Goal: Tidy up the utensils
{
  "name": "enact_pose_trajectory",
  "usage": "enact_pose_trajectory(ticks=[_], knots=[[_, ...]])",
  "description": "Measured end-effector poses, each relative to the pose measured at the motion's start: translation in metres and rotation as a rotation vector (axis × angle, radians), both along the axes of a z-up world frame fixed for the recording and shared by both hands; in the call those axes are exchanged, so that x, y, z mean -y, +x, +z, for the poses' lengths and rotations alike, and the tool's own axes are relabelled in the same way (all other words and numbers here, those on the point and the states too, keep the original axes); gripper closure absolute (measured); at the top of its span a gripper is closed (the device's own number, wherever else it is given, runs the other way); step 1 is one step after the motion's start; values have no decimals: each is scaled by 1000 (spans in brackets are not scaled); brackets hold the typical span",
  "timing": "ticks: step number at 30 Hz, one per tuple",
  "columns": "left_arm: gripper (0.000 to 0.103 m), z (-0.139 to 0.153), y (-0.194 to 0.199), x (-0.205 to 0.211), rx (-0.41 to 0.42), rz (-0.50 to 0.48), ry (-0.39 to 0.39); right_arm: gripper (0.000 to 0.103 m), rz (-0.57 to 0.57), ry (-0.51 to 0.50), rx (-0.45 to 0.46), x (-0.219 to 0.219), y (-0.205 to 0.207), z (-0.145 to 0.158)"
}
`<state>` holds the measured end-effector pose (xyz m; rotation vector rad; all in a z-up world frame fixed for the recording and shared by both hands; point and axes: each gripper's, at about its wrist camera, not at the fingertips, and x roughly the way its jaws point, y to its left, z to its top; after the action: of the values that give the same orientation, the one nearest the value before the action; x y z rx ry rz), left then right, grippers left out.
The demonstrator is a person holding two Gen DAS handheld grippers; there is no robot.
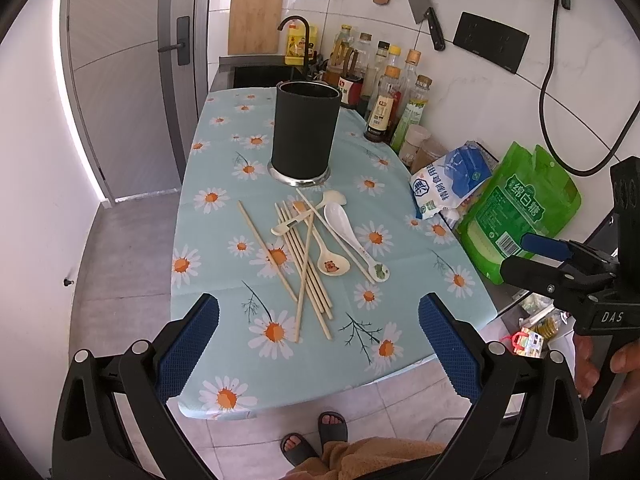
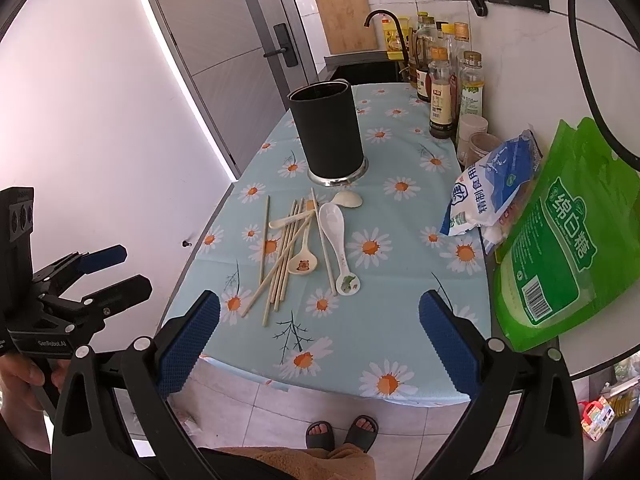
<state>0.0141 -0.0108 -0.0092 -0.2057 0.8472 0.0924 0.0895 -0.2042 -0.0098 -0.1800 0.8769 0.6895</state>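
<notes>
Nothing sorted yet: I see chopsticks (image 1: 304,268) and spoons (image 1: 352,236) loose before black holder (image 1: 306,128); both hand-held grippers, left (image 1: 318,346) and right (image 2: 320,344), gape empty.

Left hand-held gripper (image 1: 319,344) gapes wide, empty; right hand-held gripper (image 2: 319,344) likewise.

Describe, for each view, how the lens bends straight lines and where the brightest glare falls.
Left wrist view: the door frame bows outward, the corners go black, and a white strip glares along its edge. Right wrist view: the table edge curves, and the same strip burns out beside the door.
</notes>
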Motion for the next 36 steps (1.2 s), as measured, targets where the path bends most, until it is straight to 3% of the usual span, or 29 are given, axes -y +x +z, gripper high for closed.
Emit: enact_pose_trajectory(ticks=[18,33,36], knots=[[6,-13,21,11,-39,41,-25,4,73,45,-83,13,33,-17],[7,-31,46,-14,-58,101,-86,4,133,73,-213,-8,82,-52],[7,-41,56,-25,-72,105,-121,15,140,46,-227,-22,93,-61]])
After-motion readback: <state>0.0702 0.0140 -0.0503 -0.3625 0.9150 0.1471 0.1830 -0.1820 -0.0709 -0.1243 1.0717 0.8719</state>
